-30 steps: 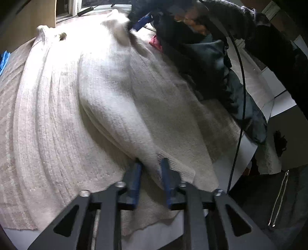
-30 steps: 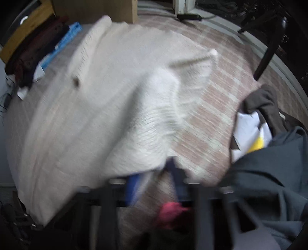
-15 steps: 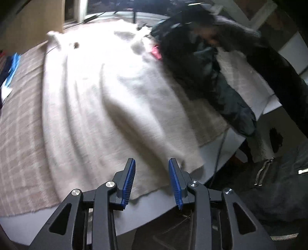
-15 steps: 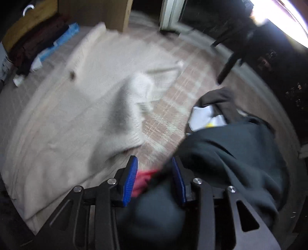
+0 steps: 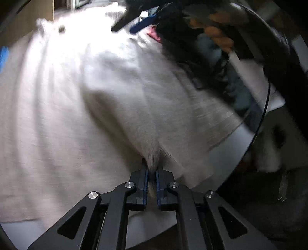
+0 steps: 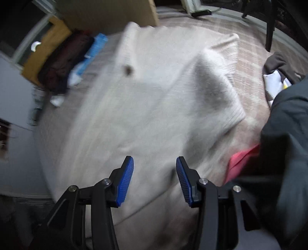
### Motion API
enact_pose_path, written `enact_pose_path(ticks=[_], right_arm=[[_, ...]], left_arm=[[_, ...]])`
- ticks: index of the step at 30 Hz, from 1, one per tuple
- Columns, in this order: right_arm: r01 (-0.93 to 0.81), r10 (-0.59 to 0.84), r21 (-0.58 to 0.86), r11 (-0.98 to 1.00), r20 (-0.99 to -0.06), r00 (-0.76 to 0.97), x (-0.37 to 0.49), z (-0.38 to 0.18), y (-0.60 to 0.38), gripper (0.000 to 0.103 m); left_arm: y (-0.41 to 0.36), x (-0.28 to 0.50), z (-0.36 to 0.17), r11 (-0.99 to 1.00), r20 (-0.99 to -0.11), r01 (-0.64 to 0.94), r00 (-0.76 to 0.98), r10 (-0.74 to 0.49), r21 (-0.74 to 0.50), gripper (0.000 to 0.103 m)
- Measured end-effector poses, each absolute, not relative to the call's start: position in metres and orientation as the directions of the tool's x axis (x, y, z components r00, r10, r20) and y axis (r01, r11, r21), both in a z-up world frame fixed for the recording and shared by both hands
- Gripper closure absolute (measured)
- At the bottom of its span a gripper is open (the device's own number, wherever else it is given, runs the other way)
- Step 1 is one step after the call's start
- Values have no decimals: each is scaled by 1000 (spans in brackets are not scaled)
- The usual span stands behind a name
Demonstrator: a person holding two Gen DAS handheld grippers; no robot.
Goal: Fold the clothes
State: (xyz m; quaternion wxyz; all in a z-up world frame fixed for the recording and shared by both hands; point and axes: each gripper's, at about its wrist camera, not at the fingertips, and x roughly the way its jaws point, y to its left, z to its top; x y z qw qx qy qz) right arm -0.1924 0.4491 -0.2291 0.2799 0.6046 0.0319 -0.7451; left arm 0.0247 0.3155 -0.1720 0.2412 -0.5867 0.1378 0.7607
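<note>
A cream knitted sweater point(image 5: 115, 96) lies spread over the table, one side folded across its body. My left gripper point(image 5: 152, 169) is shut on a pinch of its near edge, and the fabric rises in a small ridge between the blue pads. In the right wrist view the same sweater point(image 6: 154, 105) fills the middle, with a brown button near its collar. Just above its body hovers my right gripper point(image 6: 155, 169), jaws opening, the cloth below them and nothing pressed between the pads. That gripper's blue finger point(image 5: 142, 25) and the person's hand point(image 5: 217, 36) show at the top of the left wrist view.
A checked cloth point(image 6: 250, 57) covers the table. Dark garments point(image 6: 288, 134) and a pink piece point(image 6: 240, 159) are heaped at the right. Folded mustard, maroon and blue clothes point(image 6: 63, 57) are stacked at the far left beside a cardboard box point(image 6: 115, 15). The table edge point(image 5: 240, 138) runs near right.
My left gripper opened off the sweater's edge, then shut again on a pinch of it. My right gripper let go of the folded side, opened wider and swung from the dark heap over the sweater.
</note>
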Motion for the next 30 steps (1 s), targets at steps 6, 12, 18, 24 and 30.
enact_pose_path(ticks=[6, 12, 18, 24, 30], right_arm=[[470, -318, 228, -853, -940, -121, -209, -237, 452, 58], [468, -338, 245, -849, -933, -124, -214, -241, 453, 58], [494, -323, 222, -840, -938, -129, -213, -238, 448, 58], [521, -311, 200, -830, -941, -133, -214, -237, 442, 74], [477, -377, 280, -833, -919, -119, -224, -235, 457, 93]], left_arm=[[355, 85, -155, -650, -960, -732, -280, 15, 204, 54], [346, 82, -162, -720, -962, -677, -267, 48, 152, 55], [323, 58, -180, -816, -960, -571, -266, 84, 87, 62], [298, 52, -167, -840, -941, -528, -206, 268, -124, 91], [284, 57, -129, -851, -936, -523, -269, 226, -55, 91]])
